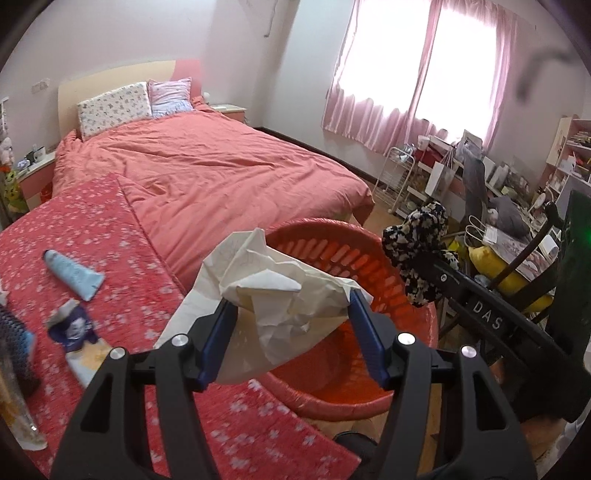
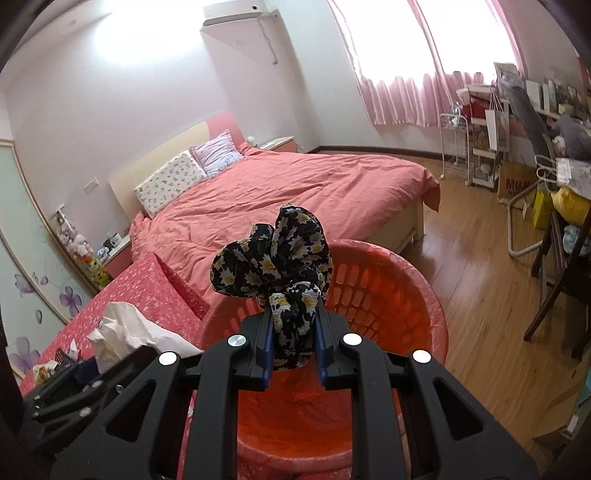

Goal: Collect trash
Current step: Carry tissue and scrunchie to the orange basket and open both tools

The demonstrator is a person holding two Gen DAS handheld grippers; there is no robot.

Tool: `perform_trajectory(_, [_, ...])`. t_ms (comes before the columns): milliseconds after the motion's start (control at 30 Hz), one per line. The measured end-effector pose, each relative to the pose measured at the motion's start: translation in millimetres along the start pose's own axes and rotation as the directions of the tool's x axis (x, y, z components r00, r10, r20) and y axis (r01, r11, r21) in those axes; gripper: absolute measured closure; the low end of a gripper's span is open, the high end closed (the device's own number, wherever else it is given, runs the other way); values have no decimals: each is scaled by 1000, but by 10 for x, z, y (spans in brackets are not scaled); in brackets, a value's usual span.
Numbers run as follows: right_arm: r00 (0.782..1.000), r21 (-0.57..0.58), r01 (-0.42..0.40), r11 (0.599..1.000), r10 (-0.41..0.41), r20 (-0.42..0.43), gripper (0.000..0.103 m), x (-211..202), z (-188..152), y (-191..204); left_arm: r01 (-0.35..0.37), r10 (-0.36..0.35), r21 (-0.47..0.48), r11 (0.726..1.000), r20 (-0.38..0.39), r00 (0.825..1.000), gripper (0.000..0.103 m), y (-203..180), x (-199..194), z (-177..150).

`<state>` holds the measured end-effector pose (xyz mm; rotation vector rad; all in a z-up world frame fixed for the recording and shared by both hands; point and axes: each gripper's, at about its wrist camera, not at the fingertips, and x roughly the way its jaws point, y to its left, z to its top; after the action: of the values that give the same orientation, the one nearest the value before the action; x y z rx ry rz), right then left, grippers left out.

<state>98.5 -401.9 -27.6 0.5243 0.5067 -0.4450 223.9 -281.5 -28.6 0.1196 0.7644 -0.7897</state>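
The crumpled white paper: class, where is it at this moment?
In the left wrist view the crumpled white paper sits centre frame, clamped in the left gripper, over the near rim of the red basket, beside the floral mat.

This is a bedroom in a home. A big bed (image 1: 207,162) with a pink-red cover fills the middle of the frame, two pillows (image 1: 136,101) lean on the headboard (image 2: 162,162) at the upper left, and pink curtains (image 1: 417,70) hang over a bright window at the upper right. An air conditioner (image 2: 232,9) sits high on the wall, and a messy desk (image 1: 517,221) stands at the right edge.
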Motion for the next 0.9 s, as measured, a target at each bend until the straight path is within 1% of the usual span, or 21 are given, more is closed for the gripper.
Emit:
perform_trajectory(100, [1000, 16, -3, 1000, 4, -10, 82, 58, 10, -57, 5, -5, 4, 1000, -17, 1000, 41, -26, 134, 12])
perform_trajectory(167, [1000, 24, -6, 1000, 6, -19, 74, 80, 23, -85, 5, -5, 5, 1000, -24, 1000, 38, -33, 194, 6])
perform_trajectory(200, [1000, 30, -5, 1000, 5, -22, 72, 87, 24, -97, 2, -2, 4, 1000, -31, 1000, 38, -31, 229, 3])
perform_trajectory(267, [999, 44, -7, 999, 9, -31, 64, 94, 15, -113, -4, 4, -2, 1000, -41, 999, 34, -12, 263, -15])
perform_trajectory(367, [999, 53, -1, 999, 3, -34, 57, 74, 15, -115, -3, 2, -22, 1000, -53, 999, 31, 55, 277, -41])
perform_trajectory(533, [999, 30, 21, 999, -21, -28, 56, 8, 9, -61, -32, 31, -43, 999, -41, 999, 27, 173, 165, -87])
perform_trajectory(633, [999, 5, 33, 999, -33, -15, 51, -39, 14, -13, -60, 58, -45, 997, -31, 998, 26, 251, 36, -139])
perform_trajectory(767, [1000, -34, 30, 999, -30, -6, 51, -91, -5, 100, -101, 100, -52, 994, -16, 995, 26, 356, -177, -216])
perform_trajectory(900, [1000, -74, 11, 997, -12, -14, 51, -122, -65, 264, -152, 153, -60, 986, 3, 988, 25, 532, -440, -313])
